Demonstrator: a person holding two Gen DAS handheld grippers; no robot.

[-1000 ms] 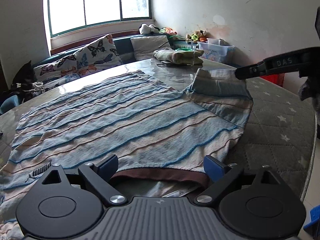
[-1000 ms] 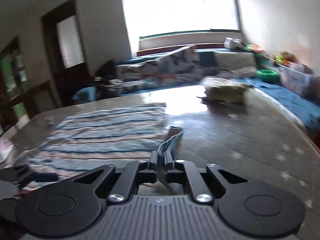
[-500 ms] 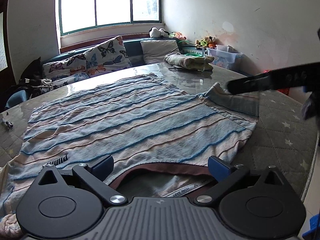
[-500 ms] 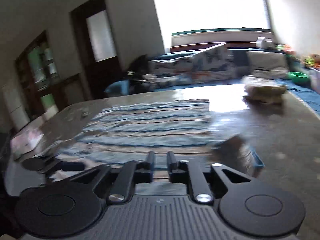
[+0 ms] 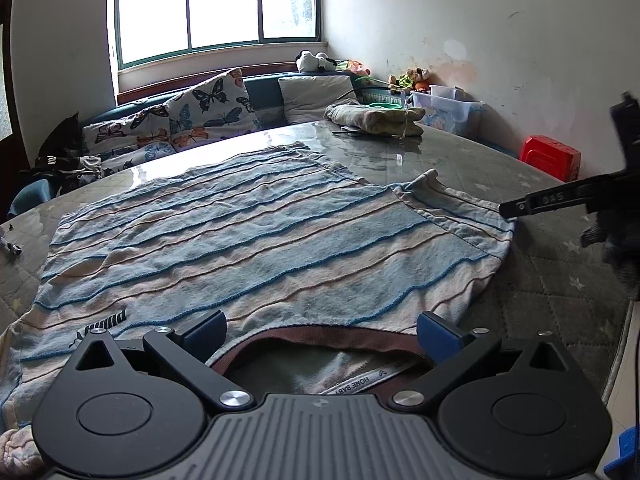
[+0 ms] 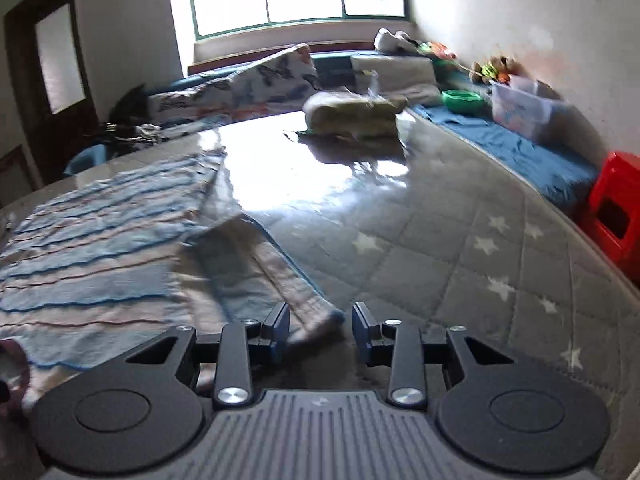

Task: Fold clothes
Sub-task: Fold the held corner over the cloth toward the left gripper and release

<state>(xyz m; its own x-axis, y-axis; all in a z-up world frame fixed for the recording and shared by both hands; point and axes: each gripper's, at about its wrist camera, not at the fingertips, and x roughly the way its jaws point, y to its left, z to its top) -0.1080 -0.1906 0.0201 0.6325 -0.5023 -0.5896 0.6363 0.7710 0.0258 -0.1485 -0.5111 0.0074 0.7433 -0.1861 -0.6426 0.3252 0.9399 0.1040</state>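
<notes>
A blue, cream and brown striped shirt (image 5: 248, 240) lies spread flat on the grey starred table (image 5: 560, 280). Its brown collar (image 5: 320, 334) sits just in front of my left gripper (image 5: 320, 326), whose jaws stand wide open with nothing pressed between them. The right sleeve (image 6: 256, 276) lies stretched out on the table. Its cuff end rests loose between the jaws of my right gripper (image 6: 320, 328), which are opening, with a gap at the pads. In the left wrist view, one right-gripper finger (image 5: 540, 201) points at the sleeve's edge (image 5: 452, 204).
A folded olive garment pile (image 5: 374, 118) sits at the table's far side. Butterfly cushions (image 5: 200, 116) line a bench under the window. A clear plastic box (image 5: 446, 112) and a red stool (image 5: 550, 158) stand off the right edge. A small object (image 5: 10, 246) lies far left.
The right gripper, shut on the raised sleeve end before, carried it outward and down to the table and its jaws came apart. The sleeve now lies flat. The left gripper stayed put.
</notes>
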